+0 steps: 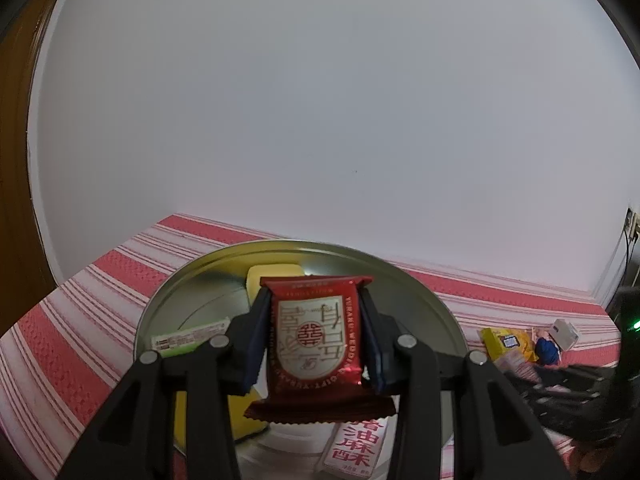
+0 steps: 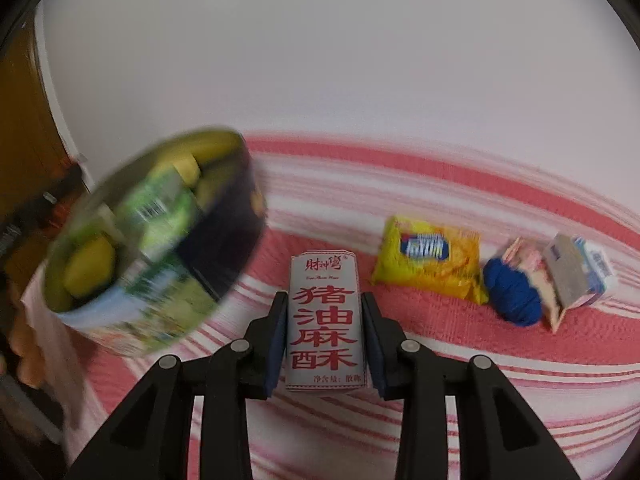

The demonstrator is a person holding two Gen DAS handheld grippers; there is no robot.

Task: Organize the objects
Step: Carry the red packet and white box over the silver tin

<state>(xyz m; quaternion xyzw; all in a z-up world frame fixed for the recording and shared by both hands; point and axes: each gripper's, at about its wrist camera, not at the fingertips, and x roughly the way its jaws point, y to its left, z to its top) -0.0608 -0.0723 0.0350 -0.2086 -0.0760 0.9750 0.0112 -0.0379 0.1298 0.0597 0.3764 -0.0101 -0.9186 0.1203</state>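
My left gripper (image 1: 314, 334) is shut on a dark red snack packet (image 1: 316, 336) and holds it above a round metal tin (image 1: 172, 292). The tin holds yellow packets (image 1: 272, 276), a green and white packet (image 1: 188, 336) and a white packet with red characters (image 1: 354, 450). My right gripper (image 2: 324, 332) is shut on a white packet with red characters (image 2: 324, 320), held over the striped cloth. The tin (image 2: 160, 236) shows blurred at the left of the right wrist view, with green and yellow packets inside.
On the red and white striped cloth (image 2: 440, 360) lie a yellow snack bag (image 2: 430, 258), a blue object (image 2: 510, 294), a pink packet (image 2: 536, 276) and a small white carton (image 2: 580, 276). A white wall stands behind. A brown door frame (image 1: 16, 160) is at the left.
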